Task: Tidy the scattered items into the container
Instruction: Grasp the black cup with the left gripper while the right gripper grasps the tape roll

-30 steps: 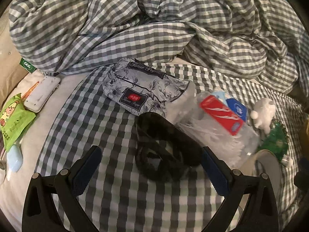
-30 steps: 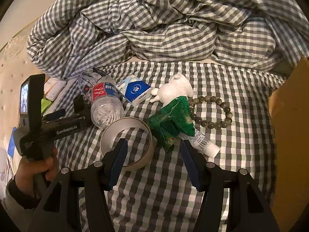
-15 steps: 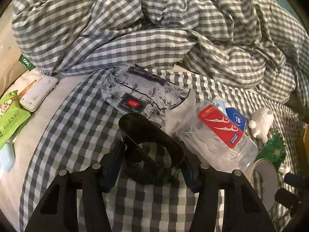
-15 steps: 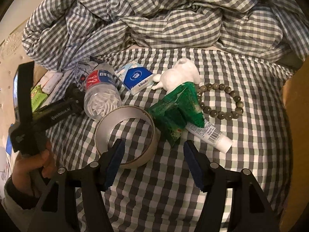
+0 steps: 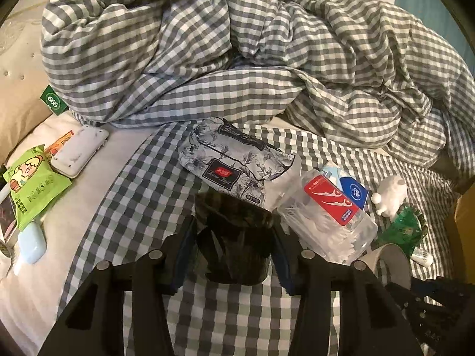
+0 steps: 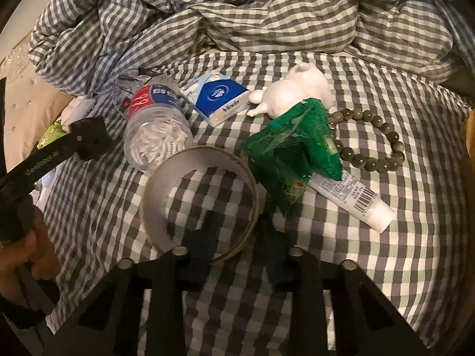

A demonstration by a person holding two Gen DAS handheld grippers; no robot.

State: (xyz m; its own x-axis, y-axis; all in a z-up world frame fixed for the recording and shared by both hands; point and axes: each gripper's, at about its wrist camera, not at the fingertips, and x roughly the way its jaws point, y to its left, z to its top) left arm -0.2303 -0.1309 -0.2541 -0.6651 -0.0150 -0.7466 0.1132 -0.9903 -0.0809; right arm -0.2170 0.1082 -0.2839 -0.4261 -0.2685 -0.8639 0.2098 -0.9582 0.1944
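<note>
Sunglasses [image 5: 234,237], dark, sit between the pads of the left gripper [image 5: 233,255]; jaws closing, pads pressed on both sides of the frame, so it's a grip. Just beyond it lies a floral tissue pack [image 5: 234,160], and ahead-right a clear bottle [image 5: 332,219] w/ red label, full of white sticks. Far left of it: green snack pouch [image 5: 29,190], white case [image 5: 78,151], pale blue case [image 5: 31,243].

Tape roll [image 6: 202,198] lies flat on the checked sheet [image 6: 371,252]; right gripper [image 6: 237,243] straddles its near-right rim, one pad inside the ring, other outside. Jaws closing, narrow; can't tell for sure if the pads already press the rim. Ahead-right of it: green packet [image 6: 297,151] over a white tube [image 6: 356,195], bead bracelet [image 6: 371,136], white figurine [image 6: 297,92], blue tissue pack [image 6: 219,98]. Cardboard edge [image 6: 470,130] at far right.
</note>
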